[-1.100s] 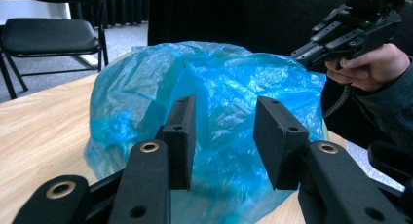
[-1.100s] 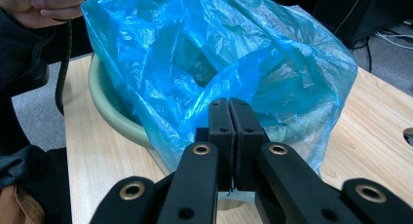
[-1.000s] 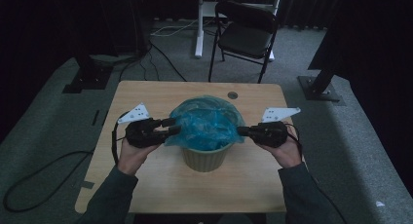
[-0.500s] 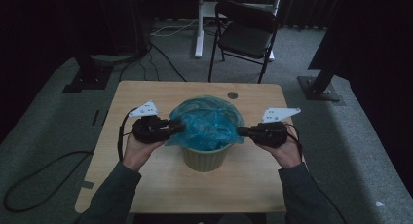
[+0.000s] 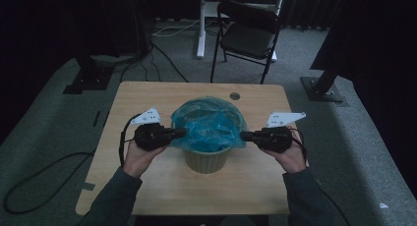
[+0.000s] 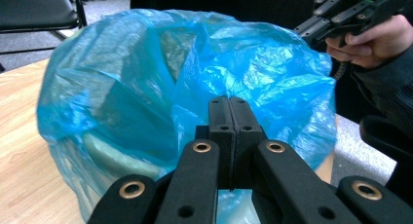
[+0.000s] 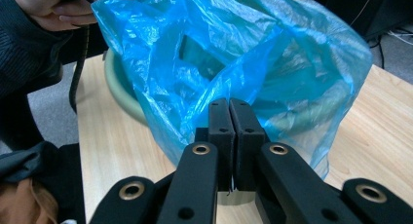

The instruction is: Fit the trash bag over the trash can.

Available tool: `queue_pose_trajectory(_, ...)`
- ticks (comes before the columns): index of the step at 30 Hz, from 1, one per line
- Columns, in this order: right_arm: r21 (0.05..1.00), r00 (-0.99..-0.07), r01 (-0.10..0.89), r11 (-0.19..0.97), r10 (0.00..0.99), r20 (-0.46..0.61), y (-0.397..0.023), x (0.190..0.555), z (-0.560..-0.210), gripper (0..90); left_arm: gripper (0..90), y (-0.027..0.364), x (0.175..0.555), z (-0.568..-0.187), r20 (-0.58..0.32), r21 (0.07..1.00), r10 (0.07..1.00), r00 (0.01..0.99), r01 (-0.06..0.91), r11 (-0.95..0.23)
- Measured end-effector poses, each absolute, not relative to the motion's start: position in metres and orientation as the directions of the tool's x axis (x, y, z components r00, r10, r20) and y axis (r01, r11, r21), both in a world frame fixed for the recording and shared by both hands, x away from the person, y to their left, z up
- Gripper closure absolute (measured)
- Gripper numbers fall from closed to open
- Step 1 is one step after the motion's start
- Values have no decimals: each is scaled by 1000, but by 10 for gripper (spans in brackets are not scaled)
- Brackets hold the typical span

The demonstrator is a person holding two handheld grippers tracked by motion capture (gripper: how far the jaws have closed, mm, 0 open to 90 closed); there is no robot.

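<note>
Gripping the blue bag (image 5: 210, 127) at 9 o'clock, the left gripper (image 5: 178, 133) has just been closing, and its jaws now meet on the plastic. At 3 o'clock the right gripper (image 5: 244, 136) pinches the bag's opposite edge, jaws closed on it. Between them the bag lines a green bin (image 5: 206, 159) at the middle of the table (image 5: 147, 93). Beyond, at 12 o'clock, stands a black chair (image 5: 248, 34).

Black jaws, brass rivets, grey plates, dark sleeves

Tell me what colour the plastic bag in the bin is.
The bag is translucent blue, clearest in the left gripper view.
</note>
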State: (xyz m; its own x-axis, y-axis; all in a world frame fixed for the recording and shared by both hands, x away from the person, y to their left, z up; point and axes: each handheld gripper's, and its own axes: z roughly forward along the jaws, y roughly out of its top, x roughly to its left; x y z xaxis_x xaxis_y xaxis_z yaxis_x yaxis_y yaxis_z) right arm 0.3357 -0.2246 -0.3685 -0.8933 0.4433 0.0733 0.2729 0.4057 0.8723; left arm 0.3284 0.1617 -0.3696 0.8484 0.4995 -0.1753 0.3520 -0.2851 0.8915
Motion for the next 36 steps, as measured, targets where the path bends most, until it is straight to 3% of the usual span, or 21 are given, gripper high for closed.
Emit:
queue_pose_trajectory(17, 840, -917, 282, 463, 389, 94, -223, 325, -385, 896, 895, 175, 297, -392, -186, 886, 472, 862, 355, -299)
queue_pose_trajectory(36, 789, -915, 319, 525, 386, 114, -214, 335, -405, 899, 897, 160, 297, -420, -161, 841, 451, 878, 361, -402)
